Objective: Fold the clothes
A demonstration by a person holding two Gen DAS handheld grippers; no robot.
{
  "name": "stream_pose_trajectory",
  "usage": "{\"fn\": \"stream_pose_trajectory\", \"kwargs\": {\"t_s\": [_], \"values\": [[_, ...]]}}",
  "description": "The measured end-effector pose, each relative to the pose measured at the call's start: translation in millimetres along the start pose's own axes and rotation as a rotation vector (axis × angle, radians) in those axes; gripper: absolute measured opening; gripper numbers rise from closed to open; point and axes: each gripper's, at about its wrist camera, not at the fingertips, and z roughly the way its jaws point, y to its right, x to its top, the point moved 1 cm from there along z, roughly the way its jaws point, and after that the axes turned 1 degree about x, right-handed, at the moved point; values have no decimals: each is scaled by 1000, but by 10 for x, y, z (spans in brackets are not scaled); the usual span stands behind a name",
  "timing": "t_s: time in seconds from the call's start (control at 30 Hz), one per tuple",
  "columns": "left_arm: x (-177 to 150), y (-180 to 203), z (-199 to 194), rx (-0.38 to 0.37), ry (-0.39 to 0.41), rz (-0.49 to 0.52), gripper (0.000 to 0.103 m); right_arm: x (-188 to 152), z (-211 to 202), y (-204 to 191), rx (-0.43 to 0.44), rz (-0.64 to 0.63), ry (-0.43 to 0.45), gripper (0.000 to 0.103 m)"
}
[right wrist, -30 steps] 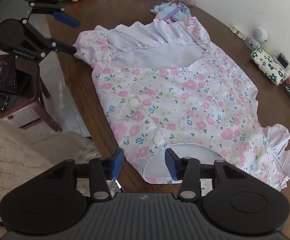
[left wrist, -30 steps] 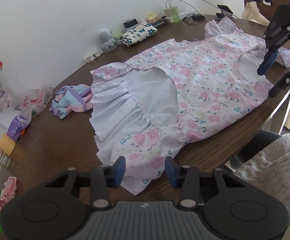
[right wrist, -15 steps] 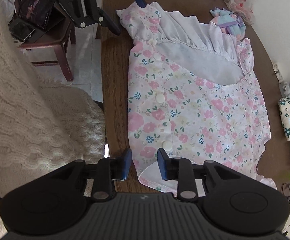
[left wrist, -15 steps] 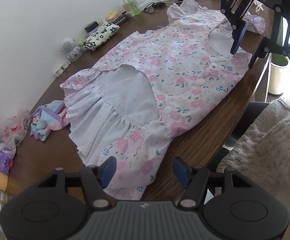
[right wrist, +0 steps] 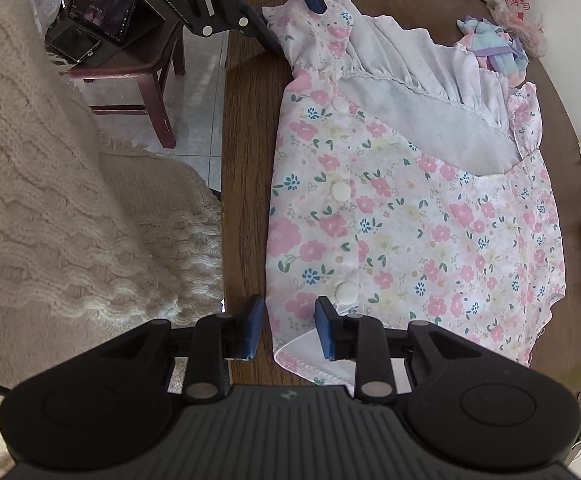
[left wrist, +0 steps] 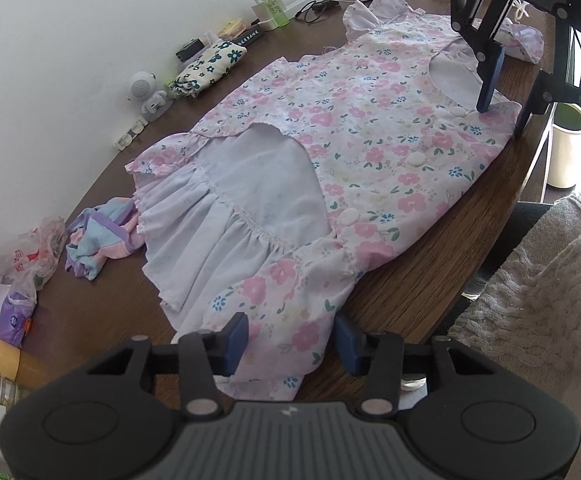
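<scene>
A: Where is the garment?

B: The floral dress [left wrist: 354,140] lies spread flat on the round wooden table [left wrist: 422,280], running along the near edge. Its white ruffled lining [left wrist: 226,232] faces up at the left end, and white buttons [left wrist: 415,159] run down the front.

A: And the tools?

B: The left gripper [left wrist: 290,340] has its jaws apart, straddling the dress's left ruffled corner; the fabric lies between the blue pads [left wrist: 236,338]. The right gripper [right wrist: 288,330] is also spread apart, set around the dress's near right edge by the last button.

A: Anything else on the table?

B: A crumpled pastel garment [left wrist: 98,236] sits just beside the ruffle on the far left. A floral pouch [left wrist: 210,66] and a small white robot figure [left wrist: 146,92] stand along the far wall, well apart from the dress.
</scene>
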Motion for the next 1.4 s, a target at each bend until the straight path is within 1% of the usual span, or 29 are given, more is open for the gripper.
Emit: {"fn": "stream_pose_trajectory", "kwargs": {"t_s": [0.1, 0.13, 0.17, 0.2, 0.23, 0.27, 0.4, 0.57, 0.83, 0.93, 1.0, 1.13, 1.2, 1.27, 1.4], "values": [[-8, 39, 3, 20, 7, -9, 41, -2, 5, 29, 0, 4, 2, 28], [-10, 54, 6, 27, 8, -12, 36, -2, 8, 39, -2, 5, 2, 28], [-12, 68, 8, 34, 10, -15, 33, -1, 12, 44, -4, 5, 2, 25], [-14, 83, 10, 41, 11, -17, 27, 1, 18, 44, -5, 3, 0, 20], [-15, 98, 13, 48, 12, -20, 24, 3, 23, 41, -7, 1, -2, 17], [-17, 112, 15, 55, 13, -23, 23, 4, 26, 30, -13, -1, -2, 15], [-22, 188, 18, 77, 18, -29, 5, 6, 39, -13, -36, -9, -3, 10], [-7, 198, -1, 96, 22, -30, 3, -12, 31, -37, -77, 11, 8, 4], [47, 190, -60, 111, 34, -5, 1, -5, -43, -3, -104, 73, 21, 3], [107, 95, -121, 96, 52, -17, 1, -13, -127, 49, -119, 107, 32, 2], [182, -20, -181, 91, 81, -19, 1, -12, -185, 130, -131, 138, 44, 2], [417, -308, -222, 95, 126, -3, 1, -50, -158, 454, -146, 181, 45, 2], [569, -442, -165, 98, 139, 13, 1, -69, -144, 616, -154, 203, 46, 2], [716, -567, -13, 91, 132, 25, 1, -88, -131, 778, -162, 224, 46, 2], [912, -696, 418, 32, 77, 38, 1, -126, -104, 1102, -177, 267, 47, 2]]}}
